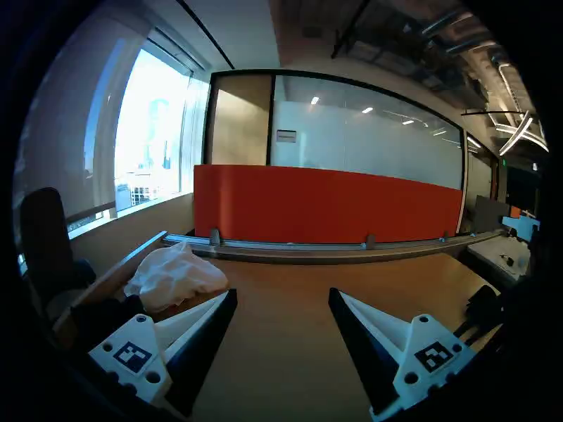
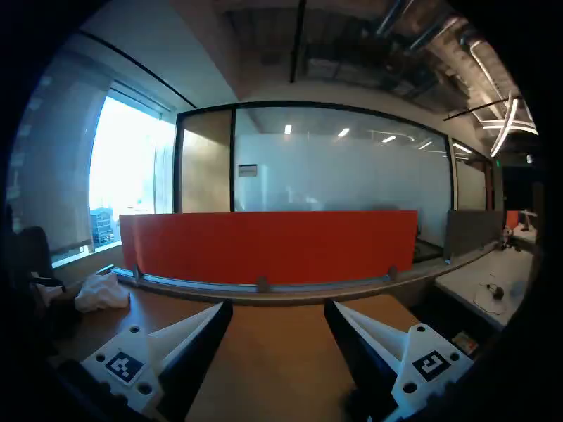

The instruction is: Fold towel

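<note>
The towel (image 1: pixel 174 276) is in neither gripper: it lies as a crumpled white heap near the back left corner of the worktop (image 1: pixel 295 337), and nothing about it suggests a fold has been started. The left gripper (image 1: pixel 281 292) has its jaws wide apart with only bare wood between them, and the heap sits just past the tip of its left-hand finger, so this gripper is the nearer one and looks best placed to make the first reach. The right gripper (image 2: pixel 276 304) is likewise spread wide and empty. In the right gripper view the towel (image 2: pixel 102 290) appears smaller and far off to the left, well apart from the fingers. Both seem to be held level above the worktop and pointing at its back edge, which reads as a ready stance before the cloth is pulled to the middle and spread flat. The bare wood in front gives room for that. A metal rail (image 1: pixel 295 246) runs along the back edge, and a red divider panel (image 1: pixel 324 204) stands behind it. Beyond are a frosted glass wall (image 1: pixel 352 133) and, to the left, a bright window (image 1: pixel 151 155). A dark chair (image 1: pixel 42 239) stands at the left edge, and a white desk (image 2: pixel 492 274) lies off to the right.
</note>
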`<state>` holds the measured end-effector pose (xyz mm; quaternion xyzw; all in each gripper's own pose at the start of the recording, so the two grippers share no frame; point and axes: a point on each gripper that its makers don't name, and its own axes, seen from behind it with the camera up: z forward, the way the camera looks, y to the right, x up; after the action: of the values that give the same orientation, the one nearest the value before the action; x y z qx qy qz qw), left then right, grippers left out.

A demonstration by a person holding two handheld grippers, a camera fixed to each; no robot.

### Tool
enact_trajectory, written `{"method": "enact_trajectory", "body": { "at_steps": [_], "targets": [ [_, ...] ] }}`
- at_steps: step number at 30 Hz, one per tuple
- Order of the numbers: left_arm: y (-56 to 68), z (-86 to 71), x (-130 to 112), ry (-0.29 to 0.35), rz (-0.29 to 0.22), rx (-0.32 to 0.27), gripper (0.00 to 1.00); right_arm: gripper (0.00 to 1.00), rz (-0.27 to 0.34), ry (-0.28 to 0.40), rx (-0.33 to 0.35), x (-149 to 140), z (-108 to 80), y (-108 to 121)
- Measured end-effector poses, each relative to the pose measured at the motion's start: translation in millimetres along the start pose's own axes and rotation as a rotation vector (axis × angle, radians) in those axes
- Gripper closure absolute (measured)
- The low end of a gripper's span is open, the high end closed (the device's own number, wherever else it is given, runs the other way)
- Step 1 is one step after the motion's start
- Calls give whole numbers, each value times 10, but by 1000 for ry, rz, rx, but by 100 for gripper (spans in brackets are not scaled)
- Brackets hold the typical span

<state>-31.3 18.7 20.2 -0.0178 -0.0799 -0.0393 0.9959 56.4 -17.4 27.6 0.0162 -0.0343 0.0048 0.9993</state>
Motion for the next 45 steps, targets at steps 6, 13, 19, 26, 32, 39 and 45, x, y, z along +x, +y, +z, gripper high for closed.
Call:
{"method": "enact_trajectory", "body": {
  "at_steps": [6,13,19,26,32,39,45],
  "targets": [
    [33,12,-7,25,29,-9,3,0,14,-20,11,13,-1,-90],
    [-14,10,-53,58,80,6,3,0,25,-29,15,48,-22,-168],
    [-105,26,-193,83,102,23,3,0,51,-21,-1,64,-23,-197],
    [-250,46,-486,98,95,41,3,0,58,-14,-4,-63,-1,-282],
    [-349,55,-741,112,87,47,3,0,32,-17,-1,-255,21,-383],
    [-428,96,-999,126,76,58,4,1,6,-25,13,-455,59,-516],
    [-447,114,-1175,141,65,66,4,1,-1,-25,25,-549,101,-586]
  ]
}}
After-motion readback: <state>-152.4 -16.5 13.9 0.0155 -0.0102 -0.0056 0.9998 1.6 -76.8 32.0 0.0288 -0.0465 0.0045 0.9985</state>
